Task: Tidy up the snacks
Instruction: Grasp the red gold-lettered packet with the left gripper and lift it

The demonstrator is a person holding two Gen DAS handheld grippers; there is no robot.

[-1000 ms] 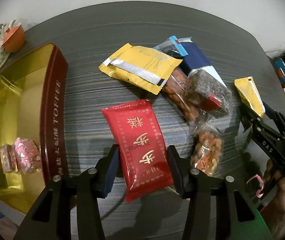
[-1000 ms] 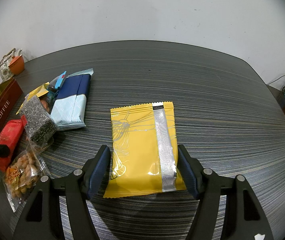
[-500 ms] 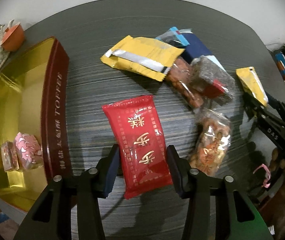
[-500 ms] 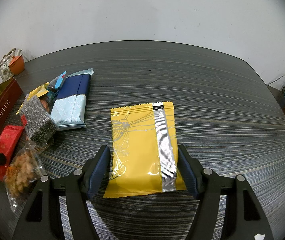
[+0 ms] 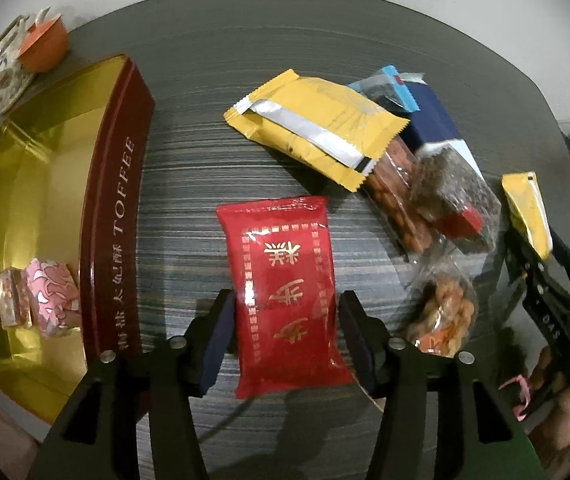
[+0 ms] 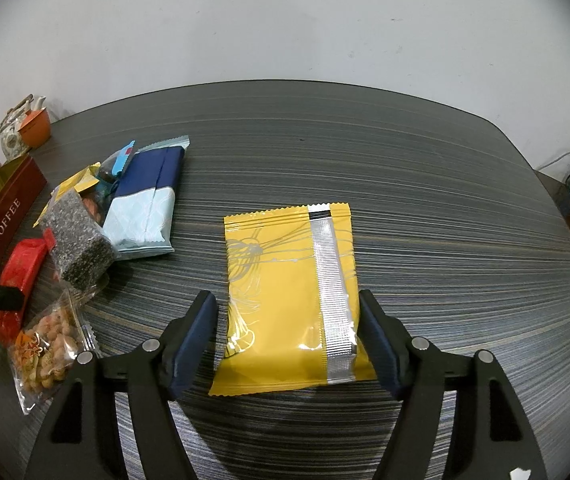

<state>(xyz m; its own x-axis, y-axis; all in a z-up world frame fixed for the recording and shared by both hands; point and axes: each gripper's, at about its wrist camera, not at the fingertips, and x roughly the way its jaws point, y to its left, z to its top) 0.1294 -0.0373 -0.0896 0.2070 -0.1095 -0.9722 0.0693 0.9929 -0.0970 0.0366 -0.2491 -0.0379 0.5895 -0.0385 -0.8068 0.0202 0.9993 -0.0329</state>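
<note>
Left wrist view: left gripper (image 5: 285,338) straddles the red packet (image 5: 285,292), lower half of the packet between the fingers (image 5: 217,336), top half sticking out past the tips. The jaws have just been opening with the packet between them — a sliver of gap shows on each side, so the fingers look apart and not clamped, though the left pad sits right at the packet's edge. Packet appears to lie on the bench (image 5: 213,176). To the left of the fingers, the open gold toffee tin (image 5: 117,216) with two wrapped sweets (image 5: 41,300) inside; ahead and right, a yellow packet (image 5: 317,124) on top of the snack pile, a clear nut bag (image 5: 443,312) just right of the right finger. Judged step: red packet either being let go or re-gripped; next move calls for closing squarely on it and carrying it left over the tin wall. Right wrist view: right gripper (image 6: 289,340) frames a second yellow packet (image 6: 291,296) flat on the bench, fingers apart, clear gap on the left, right pad close to the edge — not clamped. Only this view shows that packet whole and the blue packet (image 6: 145,200) beside the pile; only the left view shows the tin's inside.
</note>
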